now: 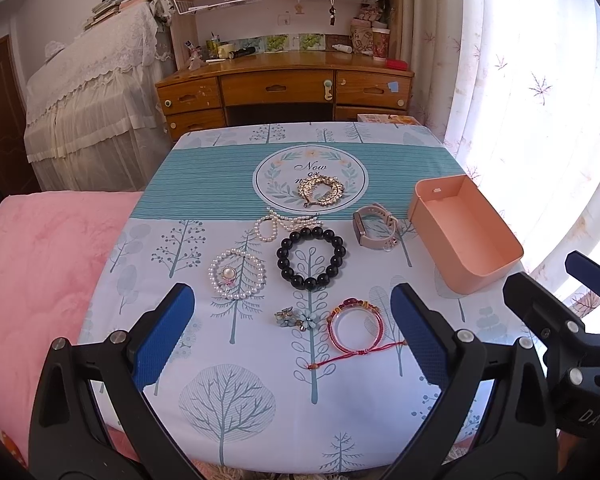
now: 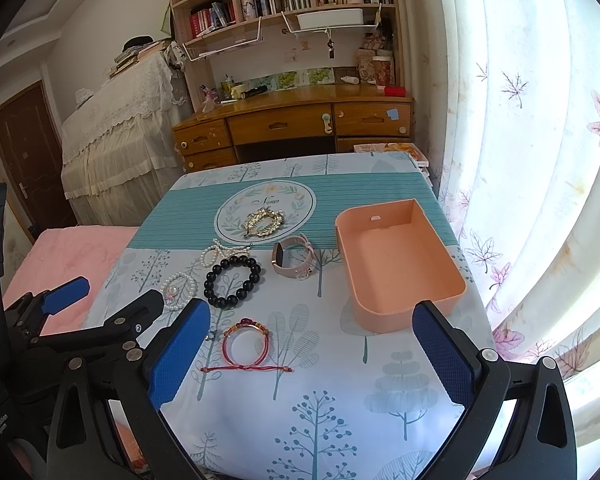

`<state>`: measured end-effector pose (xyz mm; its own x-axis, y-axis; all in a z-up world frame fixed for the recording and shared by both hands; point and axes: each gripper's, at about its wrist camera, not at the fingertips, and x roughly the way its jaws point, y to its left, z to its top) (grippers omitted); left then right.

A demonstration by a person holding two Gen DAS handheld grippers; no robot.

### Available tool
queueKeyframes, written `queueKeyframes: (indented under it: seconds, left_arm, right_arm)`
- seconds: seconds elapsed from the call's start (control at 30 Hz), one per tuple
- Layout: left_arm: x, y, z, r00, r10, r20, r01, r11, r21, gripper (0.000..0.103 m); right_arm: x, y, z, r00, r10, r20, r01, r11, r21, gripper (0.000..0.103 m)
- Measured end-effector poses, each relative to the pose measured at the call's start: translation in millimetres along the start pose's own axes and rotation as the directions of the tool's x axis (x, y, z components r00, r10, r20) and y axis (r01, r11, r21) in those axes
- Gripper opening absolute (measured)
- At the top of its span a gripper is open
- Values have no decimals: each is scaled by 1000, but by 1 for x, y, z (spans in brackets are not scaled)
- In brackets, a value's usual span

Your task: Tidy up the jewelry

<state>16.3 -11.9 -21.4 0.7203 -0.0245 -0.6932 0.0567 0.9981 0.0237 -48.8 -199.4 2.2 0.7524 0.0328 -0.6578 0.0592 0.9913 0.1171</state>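
Observation:
Jewelry lies spread on the tree-print tablecloth [image 1: 240, 392]: a gold necklace [image 1: 321, 190], a pearl strand [image 1: 278, 224], a black bead bracelet [image 1: 311, 258], a pearl bracelet [image 1: 236, 276], a pink watch [image 1: 374, 226], a small flower piece [image 1: 296, 318] and a red cord bracelet [image 1: 354, 326]. At the right stands an empty pink box [image 1: 464, 236]. My left gripper [image 1: 292, 332] hovers open over the red bracelet and the flower piece. My right gripper [image 2: 312, 354] is open too, between the red bracelet [image 2: 246, 344] and the pink box [image 2: 396, 264], holding nothing.
A pink blanket [image 1: 40, 280] lies left of the table. Behind it are a wooden desk [image 1: 284, 84] with shelves and a lace-covered piece of furniture [image 1: 92, 92]. A floral curtain [image 1: 540, 100] hangs along the right edge, close to the box.

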Motion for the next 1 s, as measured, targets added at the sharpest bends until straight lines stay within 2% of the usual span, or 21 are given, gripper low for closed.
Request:
queueKeyframes:
  seconds: [0.3, 0.53, 0.63, 0.77, 0.9, 1.0]
  left_arm:
    - [10, 5, 5, 1000, -9, -19, 8, 1000, -8, 98]
    - [28, 12, 23, 999, -15, -31, 15, 1000, 3, 98]
    - [38, 16, 37, 999, -21, -32, 22, 1000, 16, 98]
    - [53, 28, 62, 997, -50, -67, 51, 998, 19, 98]
    - [70, 44, 95, 995, -44, -85, 46, 999, 28, 98]
    - [87, 58, 123, 990, -41, -133, 45, 999, 27, 98]
  right_arm:
    - [11, 8, 4, 1000, 11, -17, -11, 1000, -14, 103]
    - [27, 14, 16, 997, 59, -49, -61, 998, -23, 102]
    - [38, 18, 25, 995, 68, -69, -71, 997, -43, 98]
    - [55, 32, 44, 997, 12, -70, -21, 991, -131, 96]
    - [69, 39, 77, 995, 32, -95, -49, 982, -181, 80]
    - [83, 36, 113, 994, 27, -109, -48, 979, -198, 79]
